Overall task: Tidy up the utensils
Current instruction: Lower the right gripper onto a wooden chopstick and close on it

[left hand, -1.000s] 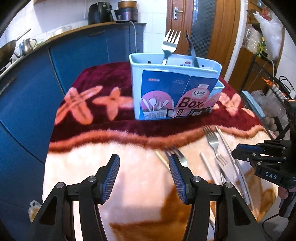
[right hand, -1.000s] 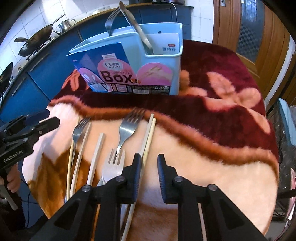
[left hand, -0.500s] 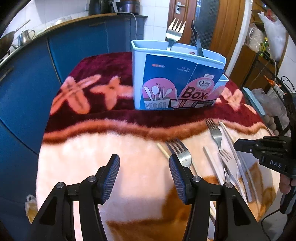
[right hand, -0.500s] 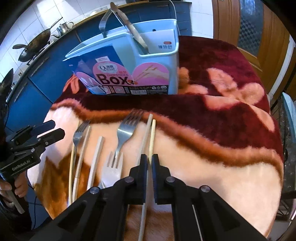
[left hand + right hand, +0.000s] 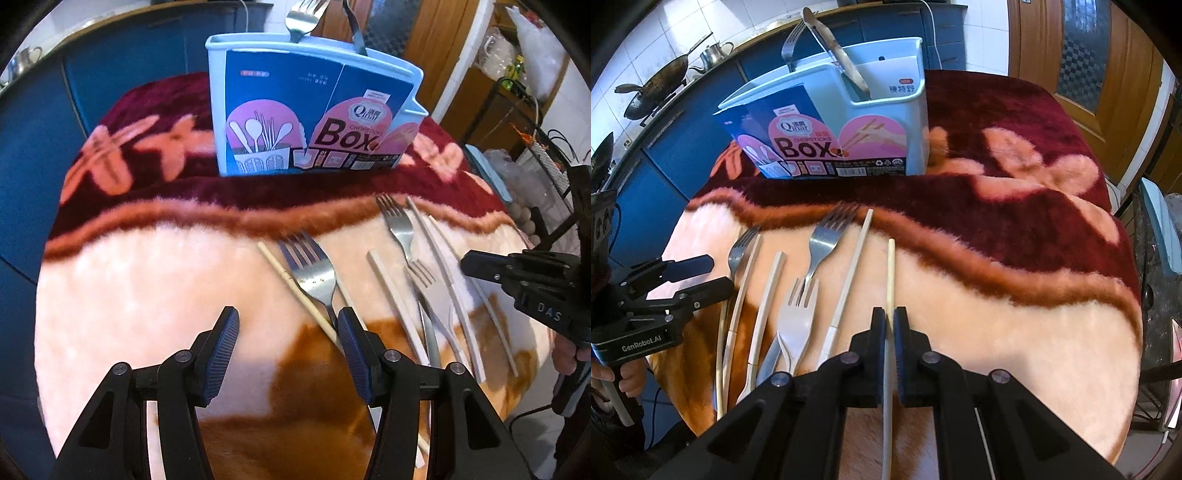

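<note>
A light blue utensil box [image 5: 314,110] stands on the blanket with a fork [image 5: 301,16] and a dark utensil in it; it also shows in the right wrist view [image 5: 849,122]. Several forks and chopsticks lie on the pale part of the blanket. My right gripper [image 5: 890,321] is shut on a pale chopstick [image 5: 890,280], held slightly above the blanket. My left gripper [image 5: 288,325] is open and empty, low over the blanket, its right finger beside a steel fork [image 5: 314,273] and a chopstick [image 5: 295,288]. The right gripper also shows in the left wrist view [image 5: 517,273].
A red and peach fleece blanket [image 5: 1015,280] covers the round table. Blue kitchen cabinets [image 5: 33,122] stand behind on the left, a wok [image 5: 653,96] on the counter. A wooden door [image 5: 1082,55] and a wire rack [image 5: 546,155] are on the right.
My right gripper closed on the rightmost chopstick and lifted it off the others. My left gripper moved forward and lower toward the steel fork, staying open.
</note>
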A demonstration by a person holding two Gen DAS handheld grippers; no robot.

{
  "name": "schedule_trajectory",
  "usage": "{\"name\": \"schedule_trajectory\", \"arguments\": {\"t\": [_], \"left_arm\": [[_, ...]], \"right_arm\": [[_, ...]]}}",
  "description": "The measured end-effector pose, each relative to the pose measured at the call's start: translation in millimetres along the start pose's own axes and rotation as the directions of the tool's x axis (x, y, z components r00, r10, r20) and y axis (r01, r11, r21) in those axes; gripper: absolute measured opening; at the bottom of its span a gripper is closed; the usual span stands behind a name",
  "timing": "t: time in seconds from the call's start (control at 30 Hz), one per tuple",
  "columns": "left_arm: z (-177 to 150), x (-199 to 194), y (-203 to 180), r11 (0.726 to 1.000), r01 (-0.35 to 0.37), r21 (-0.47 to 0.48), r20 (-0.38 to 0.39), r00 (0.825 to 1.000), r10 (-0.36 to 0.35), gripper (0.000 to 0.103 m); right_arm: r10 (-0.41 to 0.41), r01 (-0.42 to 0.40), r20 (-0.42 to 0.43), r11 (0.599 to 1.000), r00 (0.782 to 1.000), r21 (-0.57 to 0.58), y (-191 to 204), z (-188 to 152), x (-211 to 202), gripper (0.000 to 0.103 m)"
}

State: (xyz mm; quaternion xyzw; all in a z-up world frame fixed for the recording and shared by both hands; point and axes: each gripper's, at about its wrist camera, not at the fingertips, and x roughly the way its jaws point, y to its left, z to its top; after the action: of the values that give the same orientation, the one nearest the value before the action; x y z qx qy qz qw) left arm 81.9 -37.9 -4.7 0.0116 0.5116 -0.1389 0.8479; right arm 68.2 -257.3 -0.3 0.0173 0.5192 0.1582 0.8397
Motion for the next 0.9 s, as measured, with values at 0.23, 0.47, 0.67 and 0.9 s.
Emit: {"name": "schedule_trajectory", "arguments": {"t": [0.23, 0.47, 0.67, 0.9], "left_arm": [[-3, 0, 11, 1.0, -0.019, -0.014, -0.016, 1.0, 0.019, 0.057], [15, 12, 2, 0.998, -0.043, 0.046, -0.067, 0.997, 0.046, 0.057], [36, 20, -5, 0.996, -0.023, 0.09, -0.151, 0.988, 0.036, 0.034], [48, 25, 1, 0.999, 0.027, 0.028, -0.187, 0.982, -0.021, 0.018]], "right_arm": [[0.006, -0.006, -0.013, 1.0, 1.0, 0.0, 0, 0, 3, 0.006], [-0.006, 0.004, -0.071, 0.999, 0.997, -0.032, 3, 8, 9, 0.007], [-0.007, -0.006, -0.165, 0.997, 0.986, -0.08, 7, 25, 19, 0.008], [0.019, -0.033, -0.181, 0.997, 0.983, -0.071, 5, 30, 24, 0.008]]}}
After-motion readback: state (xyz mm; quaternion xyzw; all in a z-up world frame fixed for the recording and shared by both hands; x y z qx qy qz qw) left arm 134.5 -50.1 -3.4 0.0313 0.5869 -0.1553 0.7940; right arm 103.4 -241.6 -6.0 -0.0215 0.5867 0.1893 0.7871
